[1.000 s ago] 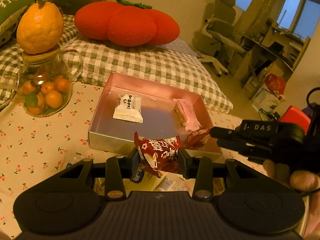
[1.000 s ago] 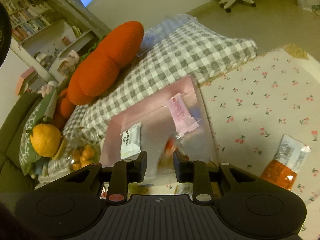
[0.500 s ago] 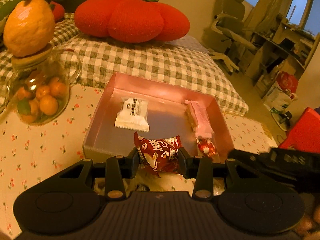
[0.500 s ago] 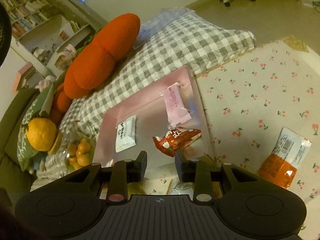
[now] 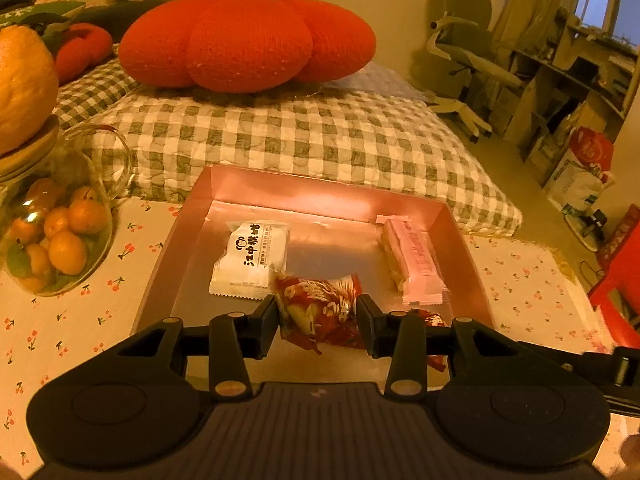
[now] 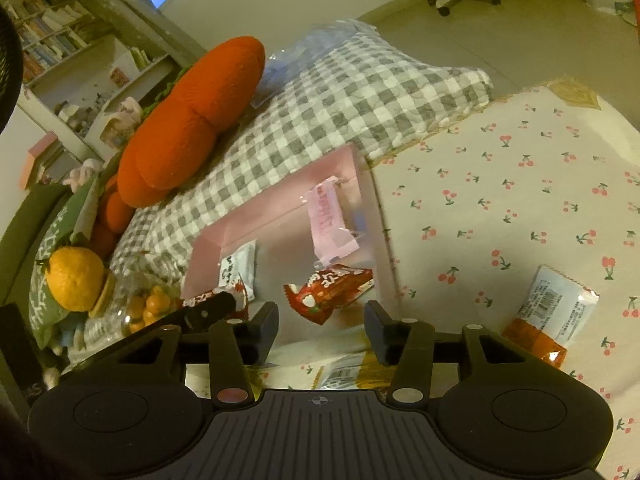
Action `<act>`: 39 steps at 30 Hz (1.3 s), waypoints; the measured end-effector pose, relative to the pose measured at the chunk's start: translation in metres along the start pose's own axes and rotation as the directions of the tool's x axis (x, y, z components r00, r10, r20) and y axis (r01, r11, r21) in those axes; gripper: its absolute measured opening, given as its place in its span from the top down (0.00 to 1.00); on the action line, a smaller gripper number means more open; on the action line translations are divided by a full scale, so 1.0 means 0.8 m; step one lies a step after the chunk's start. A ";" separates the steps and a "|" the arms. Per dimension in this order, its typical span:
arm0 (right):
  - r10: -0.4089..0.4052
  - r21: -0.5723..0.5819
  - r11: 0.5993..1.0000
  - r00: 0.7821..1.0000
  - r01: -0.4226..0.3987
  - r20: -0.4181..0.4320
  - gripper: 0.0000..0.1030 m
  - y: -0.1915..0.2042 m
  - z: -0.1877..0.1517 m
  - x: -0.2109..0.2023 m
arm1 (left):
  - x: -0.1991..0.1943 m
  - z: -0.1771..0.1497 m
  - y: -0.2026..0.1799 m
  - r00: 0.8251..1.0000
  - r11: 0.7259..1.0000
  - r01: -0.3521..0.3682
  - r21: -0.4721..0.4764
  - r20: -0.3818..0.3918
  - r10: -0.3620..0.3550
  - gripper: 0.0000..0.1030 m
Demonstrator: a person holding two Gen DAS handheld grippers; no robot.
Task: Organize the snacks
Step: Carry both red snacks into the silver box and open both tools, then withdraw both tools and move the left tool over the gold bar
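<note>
Left tool pinches red packet — over pink tray's near edge.

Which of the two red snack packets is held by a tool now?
The red packet between the fingers of the left tool is held; the other red packet lies loose in the pink tray.

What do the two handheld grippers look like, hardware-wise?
Both match: the left gripper and right gripper have a matte black, ribbed central body flanked by rounded lobes with circular recesses. Two black fingers ride on link arms pinned with silver and copper-coloured rivets. The right one carries a small crosshair mark on its body. No cables or sleeves visible.
</note>
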State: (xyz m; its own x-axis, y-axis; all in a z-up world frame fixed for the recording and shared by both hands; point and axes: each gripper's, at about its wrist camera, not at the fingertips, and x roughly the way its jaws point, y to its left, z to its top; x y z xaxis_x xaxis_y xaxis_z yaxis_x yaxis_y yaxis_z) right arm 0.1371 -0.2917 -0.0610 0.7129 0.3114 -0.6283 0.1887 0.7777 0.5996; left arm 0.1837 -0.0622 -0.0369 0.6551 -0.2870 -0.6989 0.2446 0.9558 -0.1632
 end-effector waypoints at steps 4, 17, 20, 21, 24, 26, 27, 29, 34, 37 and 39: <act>-0.002 0.006 1.000 1.000 0.002 0.005 0.49 -0.001 0.001 -0.002 | 0.003 -0.001 -0.005 1.000 0.999 -0.027 0.019 0.002 0.027 0.44; 0.008 -0.014 1.000 1.000 -0.008 -0.003 0.46 0.008 -0.001 -0.012 | -0.020 -0.008 -0.009 0.999 0.998 -0.034 0.058 -0.010 0.035 0.33; 0.009 -0.020 1.000 1.000 -0.009 -0.001 0.41 0.012 -0.003 -0.017 | -0.030 -0.011 -0.009 0.999 0.998 -0.034 0.060 -0.011 0.035 0.31; 0.010 -0.024 1.000 1.000 -0.010 -0.002 0.40 0.013 -0.003 -0.019 | -0.034 -0.012 -0.008 0.999 0.998 -0.033 0.061 -0.011 0.034 0.31; 0.012 -0.046 0.999 1.000 -0.012 -0.005 0.39 0.019 -0.006 -0.026 | -0.045 -0.015 -0.007 0.999 0.998 -0.030 0.064 -0.012 0.031 0.29; 0.008 -0.071 0.997 1.000 -0.009 -0.007 0.37 0.023 -0.009 -0.032 | -0.053 -0.018 -0.006 1.000 0.997 -0.027 0.068 -0.011 0.028 0.27; 0.004 -0.086 0.996 1.000 -0.004 -0.008 0.35 0.026 -0.011 -0.035 | -0.056 -0.019 -0.006 1.000 0.997 -0.026 0.071 -0.012 0.027 0.26; -0.009 -0.114 0.993 1.000 0.007 -0.011 0.34 0.031 -0.015 -0.041 | -0.064 -0.023 -0.005 1.000 0.997 -0.023 0.075 -0.012 0.024 0.24; -0.035 -0.136 0.990 0.999 0.030 -0.034 0.30 0.036 -0.023 -0.052 | -0.079 -0.032 -0.002 0.999 0.996 -0.019 0.087 -0.027 0.021 0.18; -0.036 -0.138 0.990 0.998 0.029 -0.047 0.29 0.036 -0.026 -0.058 | -0.087 -0.037 -0.002 0.999 0.995 -0.019 0.096 -0.036 0.023 0.14; -0.041 -0.143 0.989 0.998 0.033 -0.052 0.28 0.036 -0.029 -0.061 | -0.095 -0.042 -0.002 0.999 0.995 -0.021 0.098 -0.038 0.025 0.12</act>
State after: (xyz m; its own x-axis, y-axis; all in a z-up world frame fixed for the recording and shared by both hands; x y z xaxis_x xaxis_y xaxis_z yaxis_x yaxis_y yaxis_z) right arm 0.0921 -0.2721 -0.0241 0.6683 0.3071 -0.6775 0.1140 0.8577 0.5013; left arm 0.1100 -0.0396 -0.0069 0.6331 -0.2600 -0.7291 0.2995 0.9508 -0.0791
